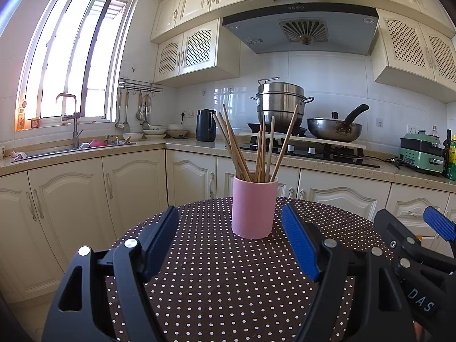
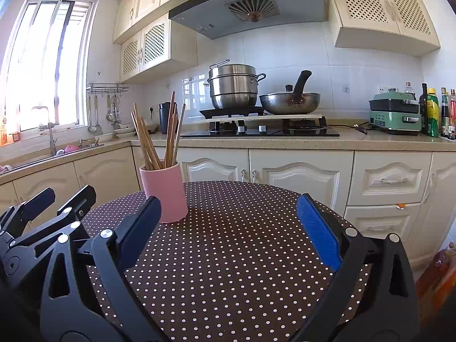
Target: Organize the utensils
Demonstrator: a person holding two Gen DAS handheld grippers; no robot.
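Pink cup (image 1: pixel 253 206) of chopsticks (image 1: pixel 250 145) upright on the dotted worktop (image 1: pixel 228 270). Nearer than the cup, left gripper (image 1: pixel 230 240) and right gripper (image 2: pixel 228 228) gape wide, both empty.

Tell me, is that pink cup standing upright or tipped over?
Upright. The pink cup sits flat on the dotted tablecloth, mouth upward, with the chopsticks fanning out of its top.

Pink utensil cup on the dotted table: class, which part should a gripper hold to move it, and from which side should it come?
Grip the pink cup on its smooth round wall, about mid-height, coming in level from the near side with the open left gripper, which already faces it. The cup stands upright, and the chopsticks fan out above its rim, so a grasp from above would probably be blocked.
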